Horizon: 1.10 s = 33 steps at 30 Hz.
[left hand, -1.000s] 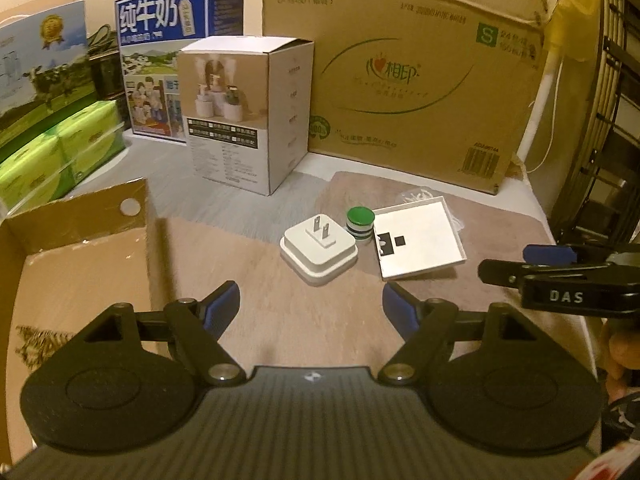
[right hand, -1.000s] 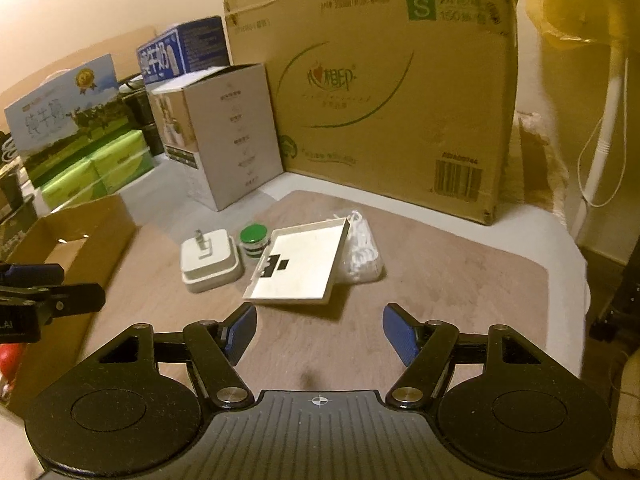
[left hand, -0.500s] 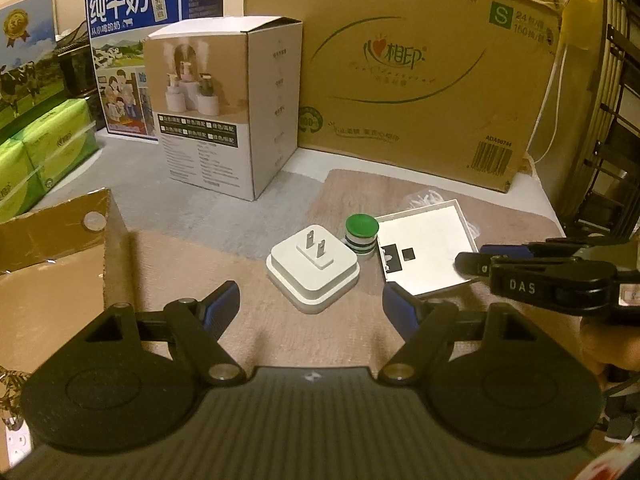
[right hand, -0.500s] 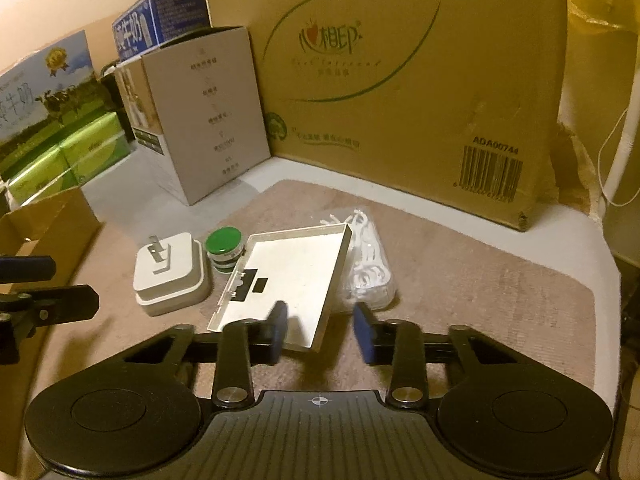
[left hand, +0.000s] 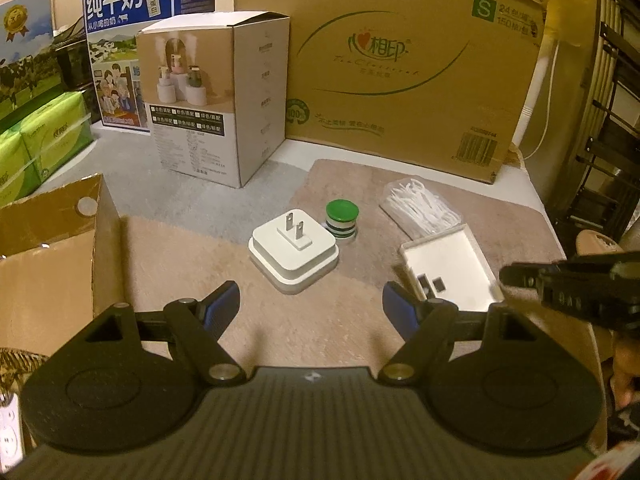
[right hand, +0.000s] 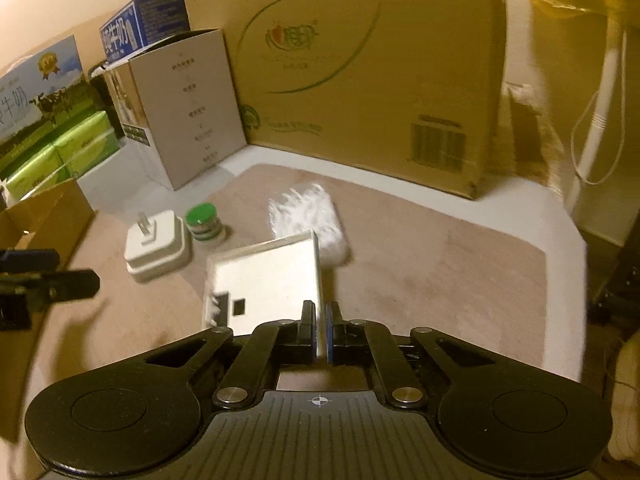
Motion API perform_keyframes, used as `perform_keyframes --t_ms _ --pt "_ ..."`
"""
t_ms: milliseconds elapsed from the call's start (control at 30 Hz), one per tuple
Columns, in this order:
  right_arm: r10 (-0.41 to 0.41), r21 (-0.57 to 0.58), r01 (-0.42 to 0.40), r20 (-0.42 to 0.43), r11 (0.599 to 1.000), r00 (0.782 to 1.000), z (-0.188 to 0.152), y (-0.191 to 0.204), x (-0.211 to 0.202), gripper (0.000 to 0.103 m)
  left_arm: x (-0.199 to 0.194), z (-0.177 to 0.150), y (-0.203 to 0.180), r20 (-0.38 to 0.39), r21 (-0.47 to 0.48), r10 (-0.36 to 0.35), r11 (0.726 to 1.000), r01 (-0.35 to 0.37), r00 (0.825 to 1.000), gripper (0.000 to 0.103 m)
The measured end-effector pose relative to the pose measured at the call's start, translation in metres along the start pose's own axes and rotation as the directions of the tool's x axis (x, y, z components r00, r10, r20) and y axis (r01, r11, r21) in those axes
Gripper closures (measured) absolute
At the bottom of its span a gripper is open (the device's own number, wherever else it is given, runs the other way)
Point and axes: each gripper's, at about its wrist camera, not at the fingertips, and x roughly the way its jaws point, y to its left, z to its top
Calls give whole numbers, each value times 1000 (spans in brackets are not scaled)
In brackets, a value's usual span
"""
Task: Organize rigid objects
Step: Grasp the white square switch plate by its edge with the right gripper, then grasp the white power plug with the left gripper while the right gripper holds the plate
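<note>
A white plug adapter [left hand: 294, 250] lies prongs up on the brown mat [left hand: 180, 264], with a small green-capped jar [left hand: 341, 220] just behind it. My left gripper [left hand: 312, 300] hovers open in front of the plug, nothing between its fingers. To the right, my right gripper [right hand: 320, 320] is shut on the near right edge of a flat white lid [right hand: 268, 276], holding it tilted. That lid [left hand: 452, 272] sits in front of a clear box of white floss picks [left hand: 420, 208], which is blurred in the right wrist view. The right gripper's tip [left hand: 508, 276] reaches the lid's right side.
An open cardboard box [left hand: 52, 248] stands at the left. A white product box [left hand: 216, 96], a large brown carton [left hand: 400, 60], a blue milk carton [left hand: 128, 40] and green tissue packs [left hand: 44, 140] line the back. A dark rack [left hand: 612, 120] stands at the right.
The right gripper went from open to shut on the lid's edge and pulled the lid nearer and rightward, uncovering the floss picks. The left gripper stayed open and drifted slightly closer to the plug.
</note>
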Motion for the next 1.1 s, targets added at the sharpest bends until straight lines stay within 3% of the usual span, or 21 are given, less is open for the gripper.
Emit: perform_keyframes --t_ms 33,67,133,333,700,800,867,1100 --pt "4 -12 -4 6 1000 1000 -4 0 -3 86 -1 -1 0 0 -3 1 1000 -1 1000 27" --pt "11 -20 -11 16 1000 1000 -7 1 -5 53 -1 -1 0 0 -4 2 1000 -2 1000 27" --pt "30 -20 -29 46 999 998 -14 5 -8 8 -3 -2 0 1 -9 5 1000 -5 1000 27" --pt "61 -78 -58 42 995 997 -18 25 8 8 -1 0 2 3 -12 6 1000 -6 1000 27" --pt "16 -142 -13 19 990 1000 -19 34 51 8 6 4 1 4 -16 -4 1000 4 1000 27" --pt "15 -139 -11 28 990 999 -17 34 54 8 8 5 1 2 -13 -1 1000 2 1000 27" --pt "16 -142 -11 33 990 999 -17 35 54 16 8 5 1 0 -11 1 1000 -1 1000 27" --pt "23 -114 -18 39 993 999 -17 31 42 16 13 8 -4 -5 14 5 1000 -4 1000 27"
